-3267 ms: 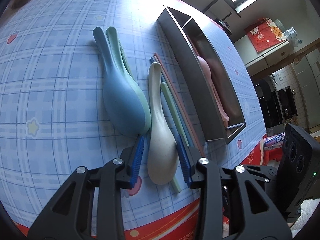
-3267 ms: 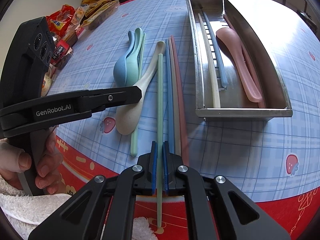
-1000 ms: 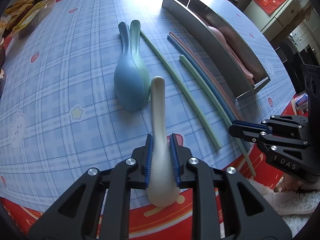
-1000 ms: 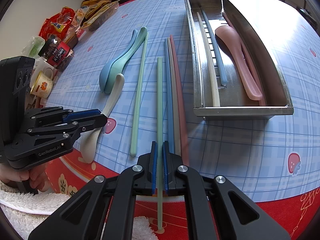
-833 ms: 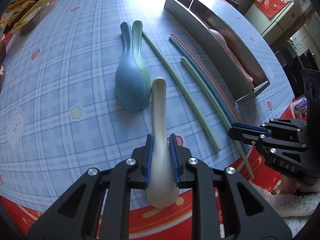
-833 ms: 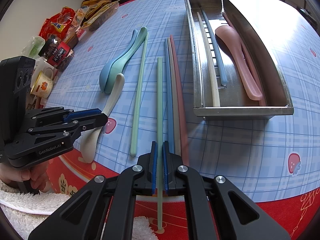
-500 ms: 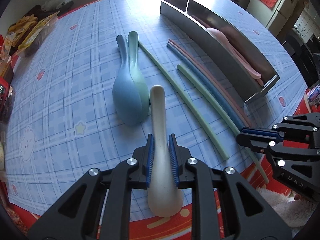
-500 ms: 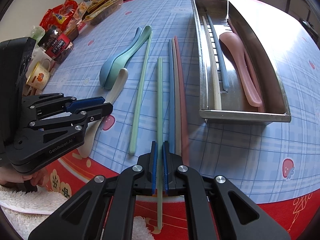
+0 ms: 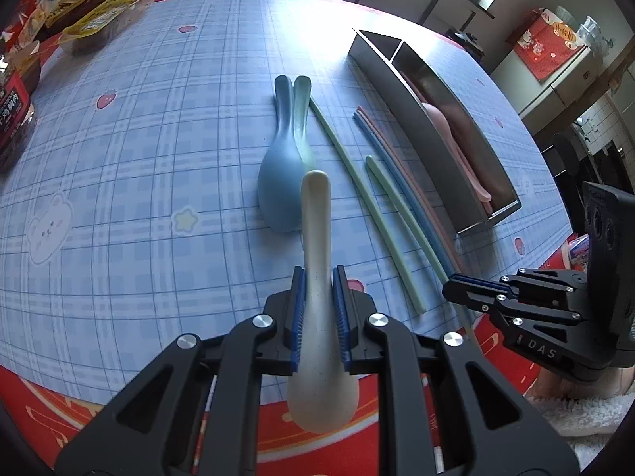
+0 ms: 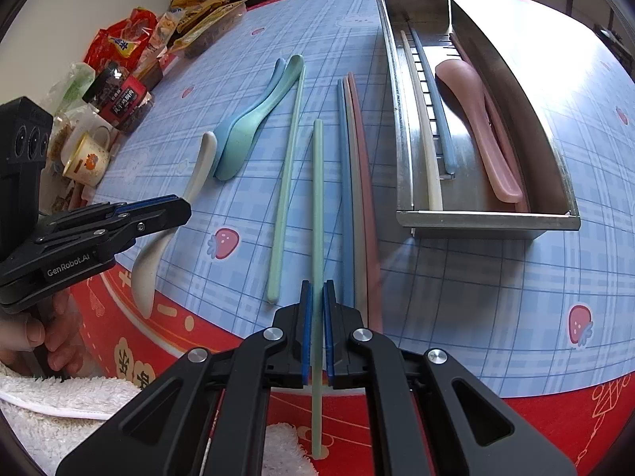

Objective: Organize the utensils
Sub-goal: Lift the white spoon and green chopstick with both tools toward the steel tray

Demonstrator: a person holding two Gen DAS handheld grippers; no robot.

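Looking at a table under a blue plaid cloth (image 9: 139,150) with a red border at the near edge. Snack packets (image 10: 119,47) and a mug (image 10: 85,156) piled along the left edge in the right wrist view.

Steel tray (image 10: 488,220) on the right side of the cloth, split lengthwise. Left compartment: cream chopstick (image 10: 422,131) and blue chopstick (image 10: 436,111), side by side. Right compartment: pink spoon (image 10: 476,119), bowl at the far end.

Left gripper (image 9: 319,273) clamped narrow on the cream spoon (image 9: 315,238), pads on the neck, bowl hanging back past the table edge, handle pointing away towards the blue spoon (image 9: 279,182). Cannot tell whether the handle tip touches the cloth. Hand (image 10: 39,337) wrapped on that gripper's grip, low left.

Right gripper (image 10: 317,289) pinched fully down on a green chopstick (image 10: 317,198), near end poking out behind the pads.

Loose on the cloth:
- blue spoon nested against a green spoon (image 9: 303,91)
- second green chopstick (image 10: 287,182) just right of them
- blue (image 10: 344,182), grey (image 10: 357,206) and pink (image 10: 367,198) chopsticks touching in a row, between the held chopstick and the tray
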